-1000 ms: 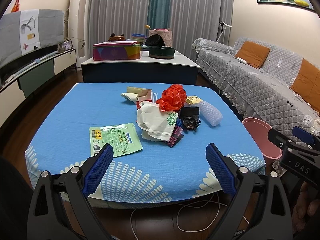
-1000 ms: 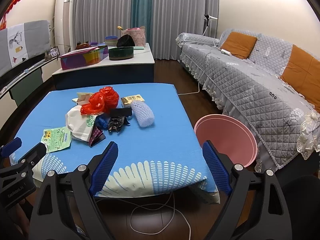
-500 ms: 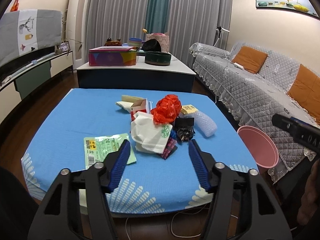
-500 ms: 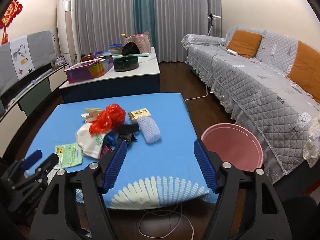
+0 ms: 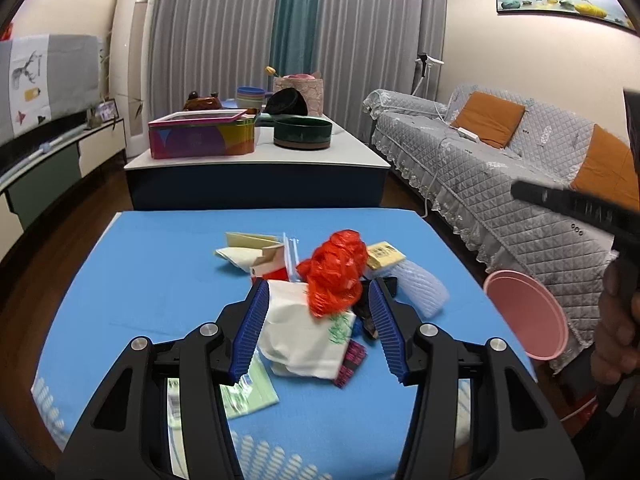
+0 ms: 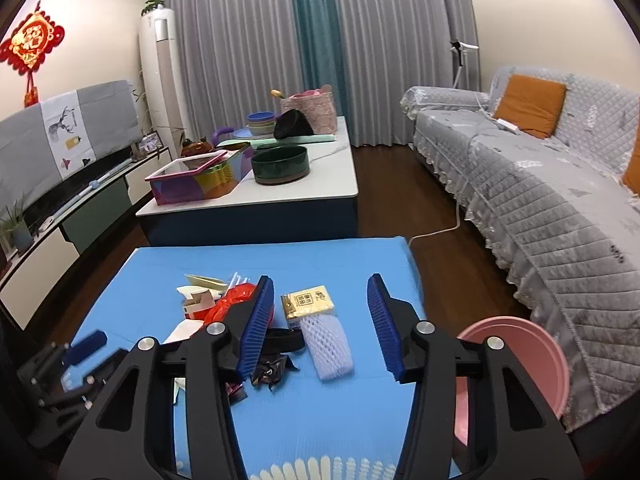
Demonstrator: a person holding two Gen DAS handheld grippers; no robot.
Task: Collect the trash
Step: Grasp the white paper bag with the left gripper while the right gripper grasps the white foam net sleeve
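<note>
A heap of trash lies mid-table on the blue cloth (image 5: pixel 152 280): a red plastic bag (image 5: pixel 338 276), a white paper bag (image 5: pixel 304 332), a white foam net sleeve (image 5: pixel 420 286), a yellow packet (image 5: pixel 384 254) and a green wrapper (image 5: pixel 248 394). My left gripper (image 5: pixel 318 330) is open, its jaws either side of the white bag and red bag, above them. My right gripper (image 6: pixel 320 322) is open above the foam sleeve (image 6: pixel 328 342) and yellow packet (image 6: pixel 308 300). A pink bin (image 6: pixel 516 364) stands on the floor right of the table.
A low white table (image 5: pixel 256 160) behind holds a colourful box (image 5: pixel 200 138), a dark bowl (image 5: pixel 303 132) and more items. A grey quilted sofa (image 5: pixel 500 184) with orange cushions runs along the right. A TV cabinet (image 6: pixel 60 216) is on the left.
Both grippers have moved forward over the table toward the trash heap and their jaws have narrowed. The trash itself has not moved.
</note>
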